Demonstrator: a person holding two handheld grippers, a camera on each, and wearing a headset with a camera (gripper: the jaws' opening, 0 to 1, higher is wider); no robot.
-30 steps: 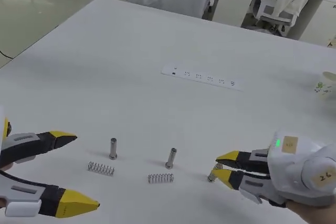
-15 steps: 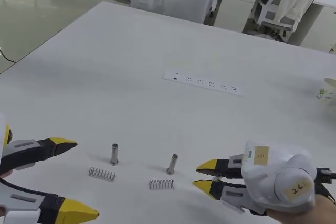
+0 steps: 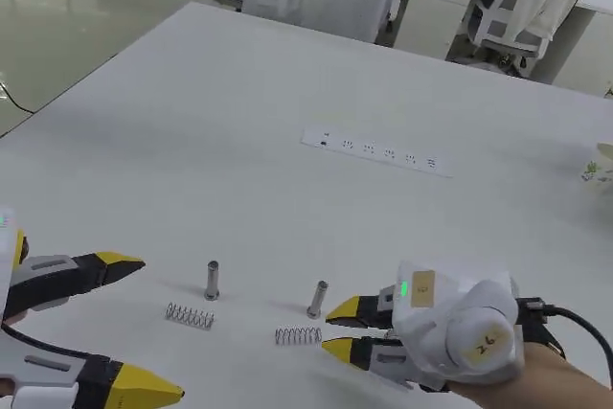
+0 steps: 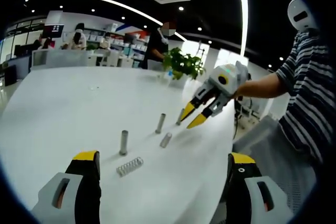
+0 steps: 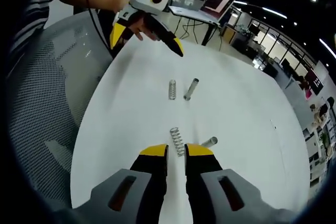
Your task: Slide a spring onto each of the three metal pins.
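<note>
Our right claw [image 3: 326, 329] has slid left to the middle spring [image 3: 298, 335], narrowly parted, empty, poised to pinch it; left claw [image 3: 161, 327] gapes idle.

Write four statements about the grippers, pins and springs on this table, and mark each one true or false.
1. The left gripper is wide open and holds nothing. True.
2. A spring sits on the left pin. False: that pin is bare, and the left spring lies flat on the table in front of it.
3. The right gripper has its tips close to the second spring. True.
4. The power strip lies between the pins. False: it lies farther back on the table, beyond them.
</note>
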